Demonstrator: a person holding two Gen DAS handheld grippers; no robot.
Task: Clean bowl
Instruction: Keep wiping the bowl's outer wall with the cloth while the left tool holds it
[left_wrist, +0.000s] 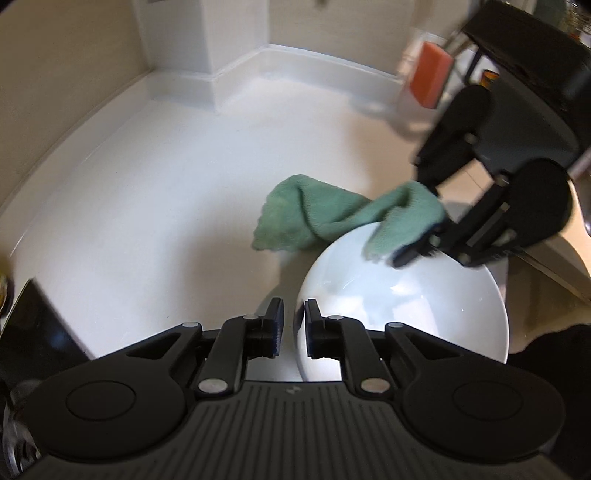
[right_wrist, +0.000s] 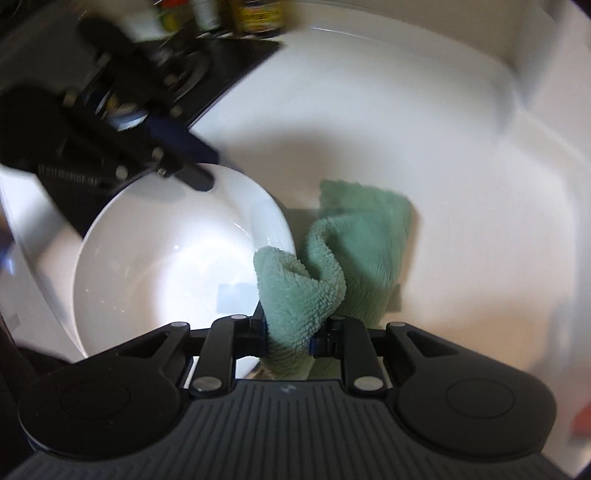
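White counter (left_wrist: 147, 192), bowl (left_wrist: 406, 295), green cloth (left_wrist: 332, 214)

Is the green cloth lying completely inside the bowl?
No, the right gripper pinches the green cloth at the bowl rim, and most of it trails outside.

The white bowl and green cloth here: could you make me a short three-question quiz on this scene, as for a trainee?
1. True or false: the right gripper is shut on the green cloth.
2. What does the left gripper pinch? A) orange sponge B) white bowl rim C) nothing
3. Fill in: most of the cloth hangs ____ the bowl.

Key: 1 true; 2 B; 3 outside.
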